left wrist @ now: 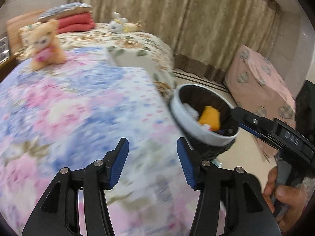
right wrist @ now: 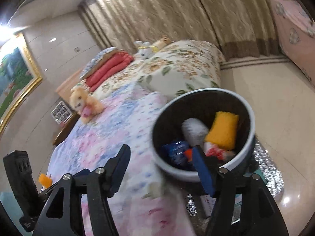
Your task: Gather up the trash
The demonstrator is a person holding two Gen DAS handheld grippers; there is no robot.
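Observation:
A white-rimmed trash bin [right wrist: 250, 118] with a black liner stands by the bed's corner and holds a yellow sponge [right wrist: 222, 129], a white wad [right wrist: 194, 130], a blue wrapper [right wrist: 176, 150] and a red-white wrapper [right wrist: 214, 151]. It also shows in the left wrist view [left wrist: 189, 120] with the yellow sponge [left wrist: 209, 117] inside. My right gripper [right wrist: 161, 157] is open and empty, its right finger over the bin's near rim; it enters the left wrist view from the right [left wrist: 236, 114]. My left gripper [left wrist: 152, 146] is open and empty above the bed.
The bed with a floral pink-blue quilt [left wrist: 78, 118] carries a teddy bear [left wrist: 46, 43], a red folded blanket [left wrist: 78, 22] and small plush toys [left wrist: 122, 24]. Curtains [left wrist: 177, 19] hang behind. A pink covered box [left wrist: 261, 86] stands on the floor at right.

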